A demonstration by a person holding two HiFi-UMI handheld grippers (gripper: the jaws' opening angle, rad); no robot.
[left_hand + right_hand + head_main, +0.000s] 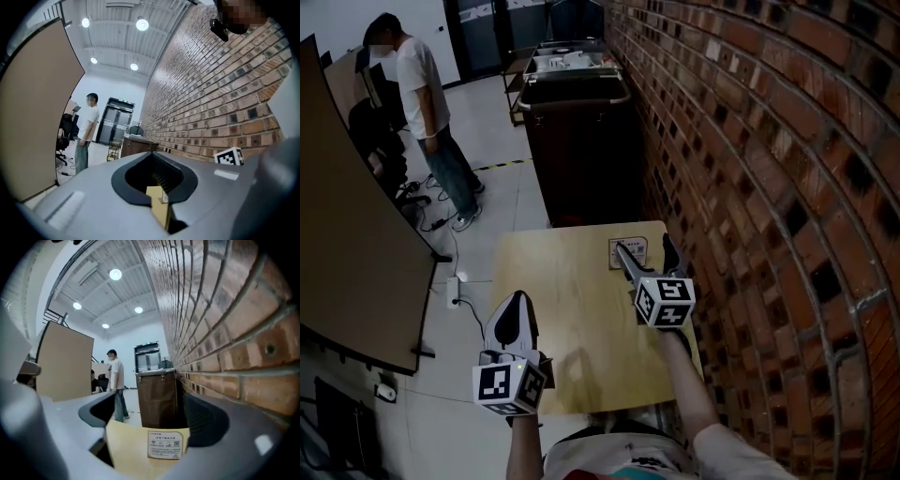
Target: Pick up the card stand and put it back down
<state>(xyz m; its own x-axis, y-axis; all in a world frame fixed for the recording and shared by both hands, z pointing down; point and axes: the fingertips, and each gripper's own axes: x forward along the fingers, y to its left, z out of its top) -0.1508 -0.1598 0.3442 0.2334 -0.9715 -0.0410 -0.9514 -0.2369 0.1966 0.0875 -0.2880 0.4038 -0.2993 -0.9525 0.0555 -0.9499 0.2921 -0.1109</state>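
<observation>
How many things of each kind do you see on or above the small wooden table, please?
Card stand: 1
Grippers: 2 (left gripper, right gripper)
Total: 3

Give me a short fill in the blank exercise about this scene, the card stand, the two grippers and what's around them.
1. The card stand stands on a wooden ____.
2. The right gripper has its jaws ____, with the card stand between them.
3. The left gripper has its jaws ____, with nothing held.
4. The wall on the right is built of ____.

Missing words: table; open; shut; brick.
</observation>
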